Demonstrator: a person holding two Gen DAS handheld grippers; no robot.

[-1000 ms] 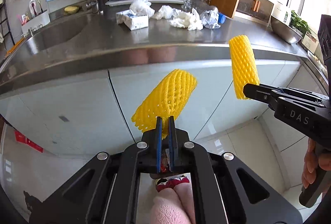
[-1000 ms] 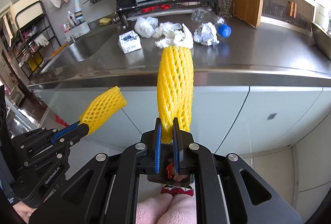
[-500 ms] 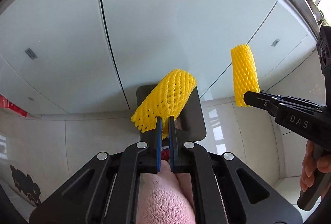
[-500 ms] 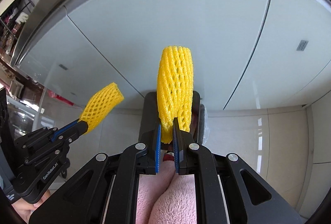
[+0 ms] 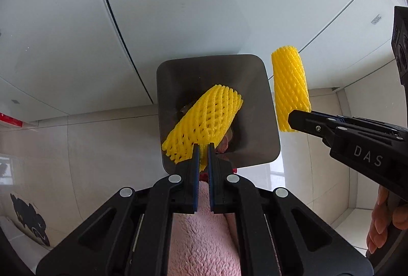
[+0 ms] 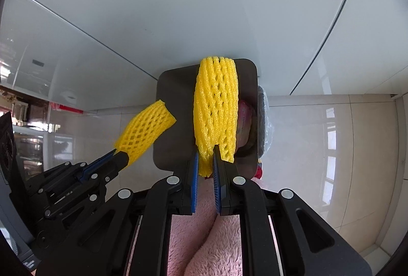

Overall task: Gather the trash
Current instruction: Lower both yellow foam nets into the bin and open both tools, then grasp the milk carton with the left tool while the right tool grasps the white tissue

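Note:
My left gripper point(image 5: 202, 148) is shut on a yellow foam fruit net point(image 5: 206, 120) and holds it above a steel pedal bin point(image 5: 255, 97) whose lid stands open. My right gripper point(image 6: 205, 156) is shut on a second yellow foam net point(image 6: 216, 107), also above the bin point(image 6: 173, 107). Each gripper shows in the other's view: the right one point(image 5: 293, 120) with its net point(image 5: 289, 87) at the bin's right edge, the left one point(image 6: 119, 156) with its net point(image 6: 145, 129) left of the bin. Some trash point(image 6: 244, 120) lies inside the bin.
White cabinet doors point(image 5: 178, 8) rise behind the bin. Beige floor tiles point(image 6: 331, 135) surround it. Pink fluffy slippers point(image 5: 204, 232) stand on the bin's pedal side, just below the grippers.
Both grippers have tilted down from the counter toward the floor, and the open bin has come into view beneath them. Both still hold their nets.

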